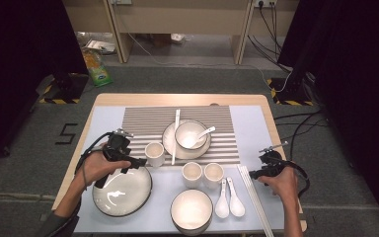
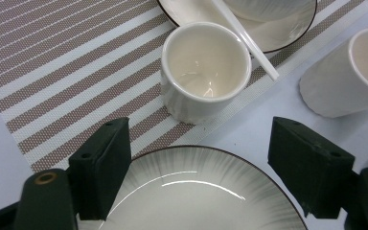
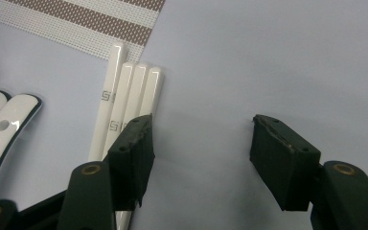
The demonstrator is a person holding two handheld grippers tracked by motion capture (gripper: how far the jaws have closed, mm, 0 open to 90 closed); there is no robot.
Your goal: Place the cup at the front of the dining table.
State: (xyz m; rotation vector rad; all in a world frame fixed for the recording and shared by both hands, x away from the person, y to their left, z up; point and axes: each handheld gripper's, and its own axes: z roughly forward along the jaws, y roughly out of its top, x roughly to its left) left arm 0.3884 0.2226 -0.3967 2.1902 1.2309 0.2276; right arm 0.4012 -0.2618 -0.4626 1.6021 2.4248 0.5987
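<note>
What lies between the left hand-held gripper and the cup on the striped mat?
In the left gripper view, the plate's far rim and a strip of striped mat separate the open left hand-held gripper from the cup.

Grey carpet floor (image 1: 187, 79), black curtains (image 1: 24, 44) either side, wooden furniture (image 1: 177, 19) behind.

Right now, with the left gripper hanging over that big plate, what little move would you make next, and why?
Probably ease the left gripper forward and down toward the cup on the striped mat. Its jaws stand open and empty above the large plate, and the cup stands upright just ahead between them, close beside a chopstick, so a careful approach seems wise.
</note>
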